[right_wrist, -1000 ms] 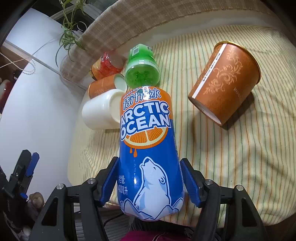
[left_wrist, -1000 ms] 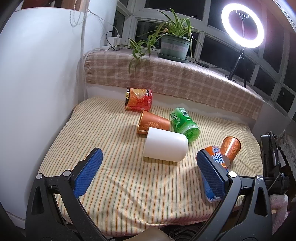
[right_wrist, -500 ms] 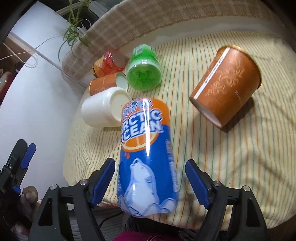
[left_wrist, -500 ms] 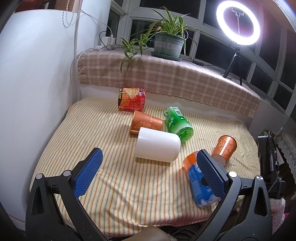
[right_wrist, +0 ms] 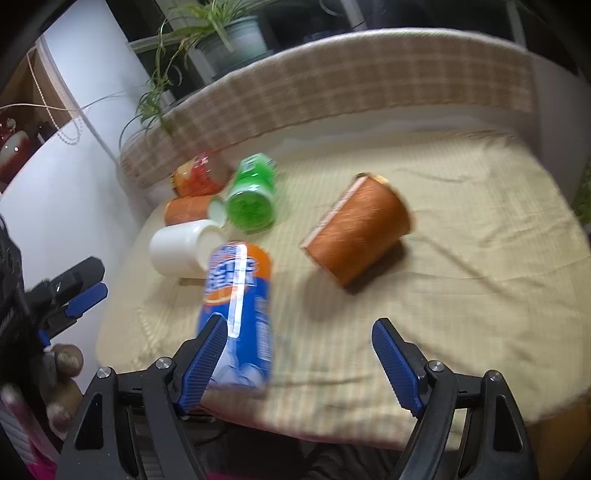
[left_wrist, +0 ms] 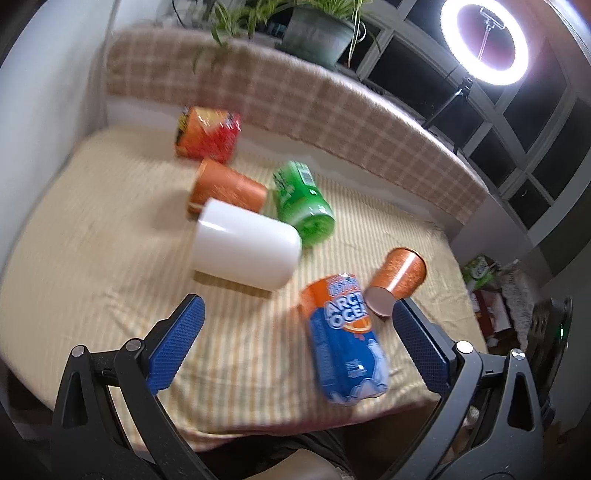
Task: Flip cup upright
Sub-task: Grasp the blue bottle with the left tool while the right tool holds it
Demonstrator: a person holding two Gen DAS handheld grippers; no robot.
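Note:
Several cups lie on their sides on the striped cloth. A blue and orange Arctic Ocean cup (left_wrist: 343, 339) (right_wrist: 236, 314) lies near the front edge. An orange paper cup (left_wrist: 399, 280) (right_wrist: 358, 236) lies to its right. A white cup (left_wrist: 243, 251) (right_wrist: 181, 247), a second orange cup (left_wrist: 225, 188), a green cup (left_wrist: 303, 203) (right_wrist: 253, 203) and a red cup (left_wrist: 207, 134) lie further back. My left gripper (left_wrist: 299, 350) is open and empty above the front edge. My right gripper (right_wrist: 299, 362) is open and empty, with its left finger beside the blue cup.
A checked bolster (left_wrist: 295, 99) runs along the back with a potted plant (left_wrist: 314, 29) behind it. A ring light (left_wrist: 484, 40) stands at the back right. A white wall (left_wrist: 44, 110) bounds the left side. The cloth's front edge (left_wrist: 258, 424) drops off below the grippers.
My right gripper has opened wide and let go of the blue cup, which now lies on the cloth. Both grippers have pulled back; both views are blurred by motion.

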